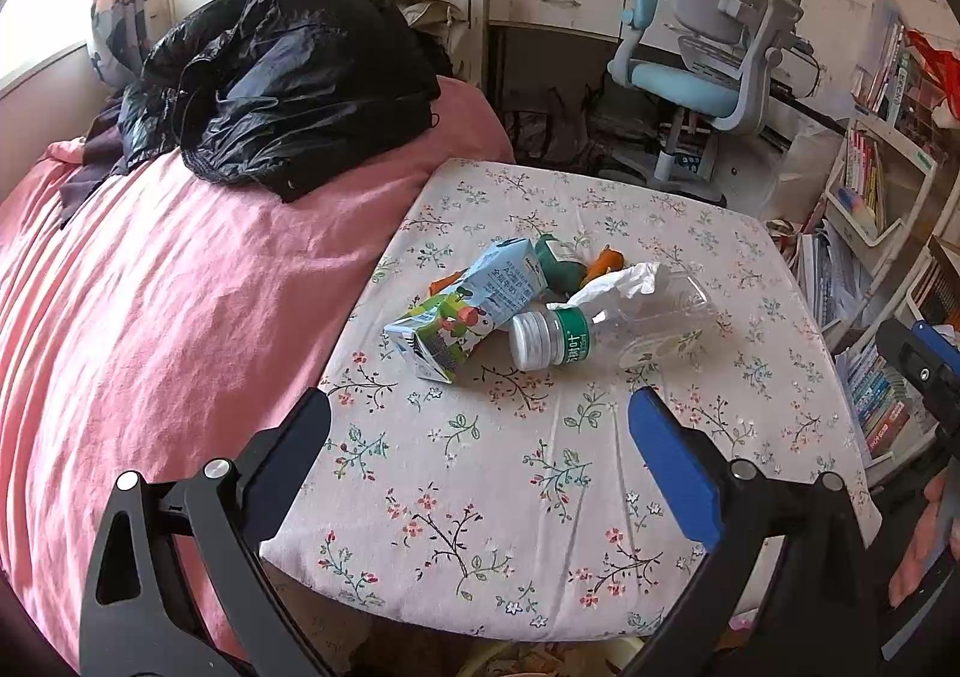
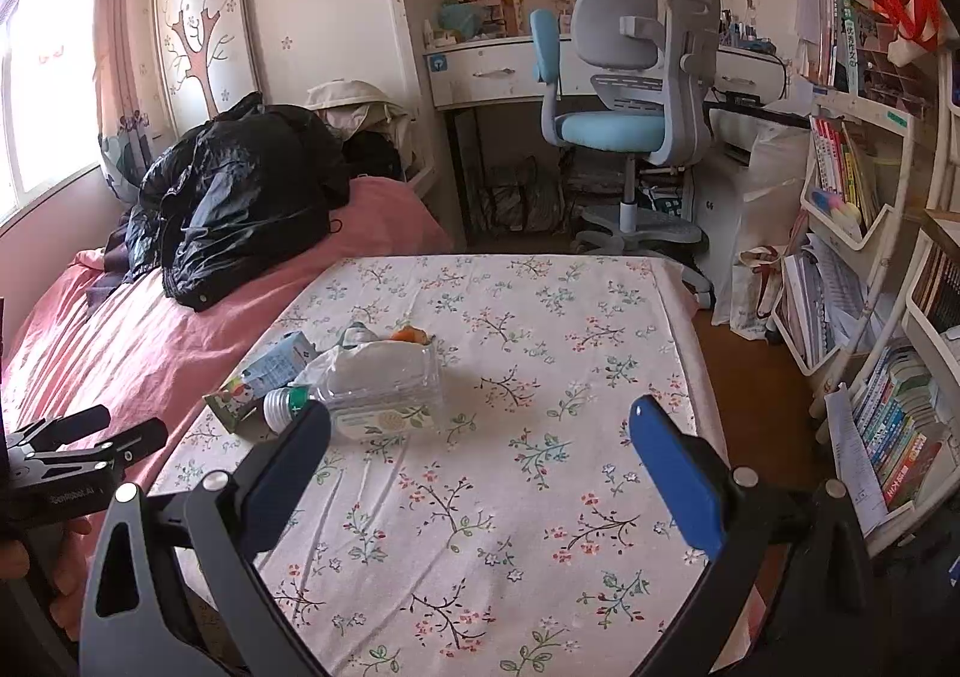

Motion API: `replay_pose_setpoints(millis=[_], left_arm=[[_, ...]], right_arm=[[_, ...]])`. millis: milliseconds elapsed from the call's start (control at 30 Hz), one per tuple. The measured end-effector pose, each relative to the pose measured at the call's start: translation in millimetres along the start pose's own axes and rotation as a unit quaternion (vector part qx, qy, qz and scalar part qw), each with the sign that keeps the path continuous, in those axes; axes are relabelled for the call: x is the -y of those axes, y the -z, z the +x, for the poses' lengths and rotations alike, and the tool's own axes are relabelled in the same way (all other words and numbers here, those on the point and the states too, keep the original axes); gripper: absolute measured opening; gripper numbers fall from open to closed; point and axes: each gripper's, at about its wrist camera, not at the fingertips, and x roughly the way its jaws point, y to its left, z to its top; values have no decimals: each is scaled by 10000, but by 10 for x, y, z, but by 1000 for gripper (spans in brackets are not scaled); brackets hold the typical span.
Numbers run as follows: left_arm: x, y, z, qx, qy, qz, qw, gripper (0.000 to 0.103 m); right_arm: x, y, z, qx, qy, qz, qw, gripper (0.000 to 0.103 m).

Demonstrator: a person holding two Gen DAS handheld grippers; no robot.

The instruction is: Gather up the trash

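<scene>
Your left gripper point(image 1: 480, 413) is wide open and holds nothing. The plastic bottle point(image 1: 606, 332) lies straight ahead of it near the table point(image 1: 750, 377) centre, cap toward you, beside the milk carton point(image 1: 468, 308). Your right gripper point(image 2: 480, 422), also open and empty, has the pile off to its left.

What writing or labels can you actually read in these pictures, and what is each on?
"Gentobot.AI", roughly, small and partly blurred: on the left gripper body.
Chinese print on the milk carton: too small to read.
Green bottle label: characters blurred.
Book spines on the shelf: unreadable.
</scene>
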Motion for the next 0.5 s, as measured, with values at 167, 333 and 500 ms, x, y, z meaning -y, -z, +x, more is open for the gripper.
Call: replay_pose_setpoints(millis=[167, 333, 500], left_arm=[[1, -7, -3, -7, 2, -3, 10000, 96], [12, 11, 4, -23, 3, 15, 10000, 96], [13, 10, 8, -30, 3, 14, 10000, 96]], right_arm=[[7, 3, 1, -7, -5, -11, 10000, 96], [9, 5, 1, -7, -1, -8, 10000, 96], [24, 6, -3, 4, 0, 6, 10000, 96]])
